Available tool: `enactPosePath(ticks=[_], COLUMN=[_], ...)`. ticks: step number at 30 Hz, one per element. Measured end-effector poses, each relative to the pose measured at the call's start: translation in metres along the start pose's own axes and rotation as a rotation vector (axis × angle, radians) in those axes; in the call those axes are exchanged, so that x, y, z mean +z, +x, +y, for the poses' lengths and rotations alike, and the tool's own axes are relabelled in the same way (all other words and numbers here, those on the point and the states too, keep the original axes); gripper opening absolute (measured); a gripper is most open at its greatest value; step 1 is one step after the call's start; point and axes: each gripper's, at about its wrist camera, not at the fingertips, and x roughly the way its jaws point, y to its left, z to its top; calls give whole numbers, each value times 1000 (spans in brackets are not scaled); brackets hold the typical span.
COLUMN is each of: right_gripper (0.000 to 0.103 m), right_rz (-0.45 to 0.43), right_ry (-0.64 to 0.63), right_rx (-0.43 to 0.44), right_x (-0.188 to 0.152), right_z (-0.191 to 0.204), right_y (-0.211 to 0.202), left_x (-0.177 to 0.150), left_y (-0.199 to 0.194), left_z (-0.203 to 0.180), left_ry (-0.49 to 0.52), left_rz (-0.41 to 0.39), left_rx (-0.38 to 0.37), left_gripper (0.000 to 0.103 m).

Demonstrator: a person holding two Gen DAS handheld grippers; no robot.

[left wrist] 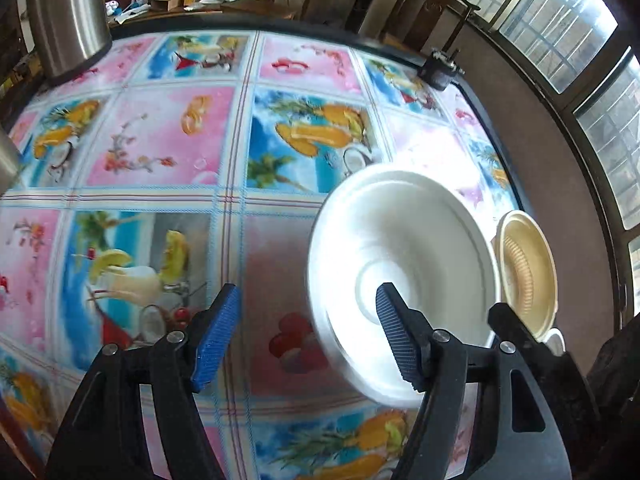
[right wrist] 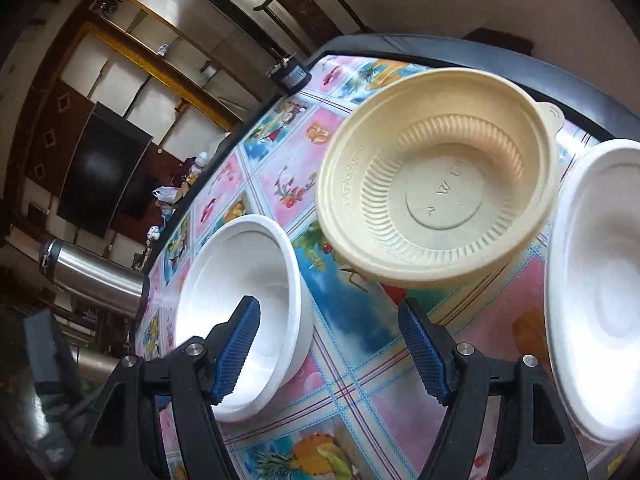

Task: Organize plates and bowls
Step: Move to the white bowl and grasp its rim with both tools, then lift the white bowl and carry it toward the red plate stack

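White foam bowl: the white foam bowl (right wrist: 244, 312) sits at the lower left of the right wrist view, its rim just behind the left blue fingertip; it is likely the blurred white bowl (left wrist: 404, 276) at the right of the left wrist view.
Cream bowl: the cream ribbed plastic bowl (right wrist: 436, 196) fills the upper centre, straight ahead of the jaws and beyond their tips, its small tab pointing to the upper right.
White plate: a white foam plate (right wrist: 600, 280) lies at the right edge, just beside the cream bowl.
Nearer hand: by my judgement the right one, since all three pieces lie close before it.
Right gripper: the right gripper (right wrist: 330, 348) stands wide apart, holding nothing, only tablecloth (right wrist: 352, 344) between the pads.
Left gripper: the left gripper (left wrist: 308, 334) is also spread wide and empty; its right pad overlaps the white bowl in the picture, contact unclear.
Surroundings: a steel flask (right wrist: 92, 276) lies at left.
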Motion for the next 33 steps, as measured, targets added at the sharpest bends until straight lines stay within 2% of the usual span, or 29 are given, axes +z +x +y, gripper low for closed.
enactPosePath(ticks=[5, 7, 9, 10, 12, 14, 15, 17, 20, 23, 26, 30, 33], right_gripper=[71, 64, 46, 42, 20, 10, 9, 8, 7, 7, 8, 8, 7], right_rz=[35, 57, 68, 73, 78, 72, 64, 56, 42, 52, 106, 171, 183], right_ry=[-3, -5, -21, -25, -28, -27, -24, -25, -46, -56, -58, -120, -169], right_rx=[20, 23, 12, 10, 2, 0, 9, 26, 36, 49, 98, 153, 192], right_x=[-3, -6, -9, -10, -11, -13, -14, -14, -17, -21, -30, -63, -92], right_z=[1, 3, 6, 7, 6, 5, 4, 6, 12, 16, 20, 35, 47], right_y=[10, 16, 21, 23, 26, 27, 25, 21, 13, 7, 4, -4, -16], left_x=[-1, -3, -6, -8, -13, -17, -21, -21, -24, -33, -53, -85, -109], left_y=[6, 5, 5, 5, 5, 5, 6, 9, 12, 6, -11, -42, -67], left_z=[-3, -2, -2, -3, -3, -1, 0, 0, 1, 3, 17, 40, 59], left_ry=[-31, -35, -32, -25, -13, -8, -5, 13, 25, 35, 33, 32, 20], left_rz=[-12, -30, -51, -69, -98, -121, -134, -118, -93, -75, -89, -143, -193], left_rx=[-96, -117, -105, -89, -76, -76, -79, -98, -114, -114, -95, -16, 27], left_gripper=[69, 69, 69, 69, 57, 39, 35, 20, 10, 9, 9, 10, 10])
